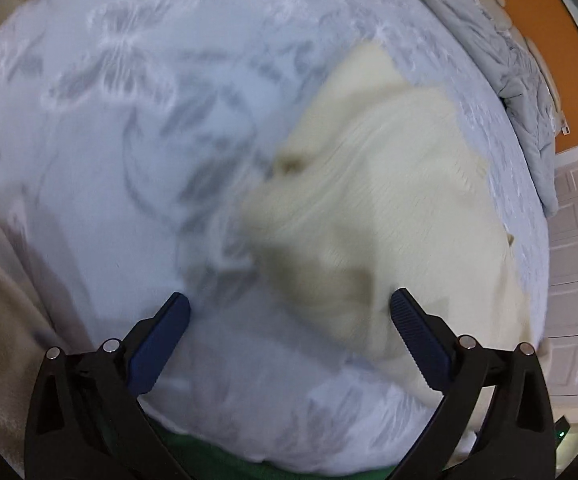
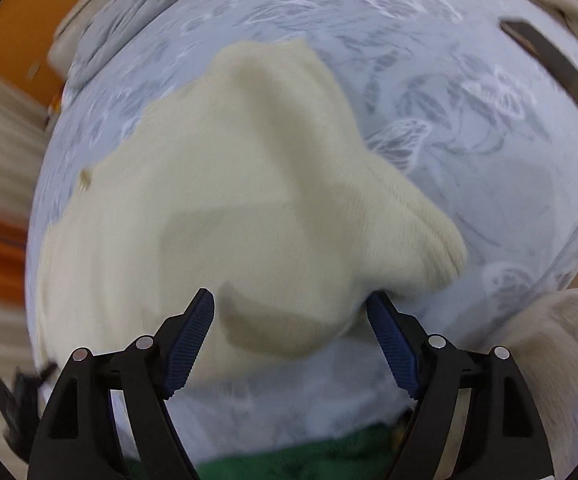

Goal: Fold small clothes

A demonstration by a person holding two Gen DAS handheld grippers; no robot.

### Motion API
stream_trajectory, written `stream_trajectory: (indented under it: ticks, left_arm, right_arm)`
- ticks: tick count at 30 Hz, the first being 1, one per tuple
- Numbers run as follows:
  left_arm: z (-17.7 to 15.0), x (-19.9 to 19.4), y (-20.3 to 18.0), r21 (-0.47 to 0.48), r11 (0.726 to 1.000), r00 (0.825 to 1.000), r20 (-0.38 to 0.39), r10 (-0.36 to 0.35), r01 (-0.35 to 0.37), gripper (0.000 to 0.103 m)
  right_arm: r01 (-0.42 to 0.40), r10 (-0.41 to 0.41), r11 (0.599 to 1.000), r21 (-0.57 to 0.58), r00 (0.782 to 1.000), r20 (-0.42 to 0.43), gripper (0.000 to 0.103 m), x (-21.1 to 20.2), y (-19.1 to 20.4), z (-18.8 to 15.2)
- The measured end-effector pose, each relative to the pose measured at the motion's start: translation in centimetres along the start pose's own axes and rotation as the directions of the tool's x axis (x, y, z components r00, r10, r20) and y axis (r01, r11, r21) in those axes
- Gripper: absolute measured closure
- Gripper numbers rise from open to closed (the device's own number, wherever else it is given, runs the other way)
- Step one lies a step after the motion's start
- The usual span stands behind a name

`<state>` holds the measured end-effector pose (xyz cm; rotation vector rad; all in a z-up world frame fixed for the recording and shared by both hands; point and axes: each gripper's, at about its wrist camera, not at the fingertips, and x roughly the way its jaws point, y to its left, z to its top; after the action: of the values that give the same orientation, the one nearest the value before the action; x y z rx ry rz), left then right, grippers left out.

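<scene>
Right wrist view: one cream knitted garment lies crumpled on the bed, spread over the pale blue bedspread with its butterfly pattern. It is the only piece of that colour in sight; the picture is smeared, so its exact shape is hard to make out. A thick ribbed edge of it bulges toward the camera, between the two blue fingers of the right hand-held gripper. That gripper stands wide open; whether its pads touch the knit I cannot tell. A strip of green cloth shows at the bottom edge, and a beige fabric lies at the lower right.

In the left wrist view the same cream garment sits to the right of centre on the bed. The left hand-held gripper is also wide open, holding nothing; its right finger hangs over the garment's near edge and its left finger over bare bedspread. One bunched grey quilt lies along the bed's far side, against an orange wall.
</scene>
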<state>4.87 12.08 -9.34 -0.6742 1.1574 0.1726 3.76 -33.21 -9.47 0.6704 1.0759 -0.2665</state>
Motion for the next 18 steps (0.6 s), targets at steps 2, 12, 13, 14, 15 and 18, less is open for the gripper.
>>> stream_trajectory:
  ticks: [2, 12, 13, 14, 15, 18]
  left_arm:
    - [0.3, 0.2, -0.6, 0.049, 0.999, 1.000, 0.018, -0.017, 0.016, 0.007]
    - [1.2, -5.9, -1.8, 0.113, 0.977, 0.983, 0.008, -0.183, 0.181, 0.095]
    - [0.9, -6.8, -1.6, 0.110, 0.976, 0.982, -0.003, -0.187, 0.186, 0.096]
    - [0.3, -7.6, -1.4, 0.109, 0.977, 0.983, -0.023, -0.182, 0.183, 0.100]
    - [-0.1, -7.8, -1.2, 0.118, 0.979, 0.986, -0.031, -0.161, 0.164, 0.102]
    - [-1.5, -6.6, 0.1, 0.180, 0.984, 1.000, -0.026, -0.007, 0.011, 0.103]
  right_arm:
    - [0.038, -0.034, 0.996, -0.077, 0.998, 0.056, 0.064, -0.5, 1.0, 0.3]
    - [-0.065, 0.072, 0.984, -0.167, 0.997, 0.035, 0.094, -9.3, 0.9, 0.8]
    - [-0.026, 0.026, 0.981, -0.193, 1.000, -0.001, 0.094, -8.5, 0.5, 0.5]
    - [0.013, -0.024, 0.980, -0.200, 0.998, -0.053, 0.094, -6.9, -0.4, 0.0]
    - [0.043, -0.061, 0.981, -0.187, 0.994, -0.095, 0.093, -5.5, -1.3, -0.4]
    - [0.020, -0.028, 0.997, -0.079, 0.995, -0.099, 0.087, -5.5, -3.2, -0.1]
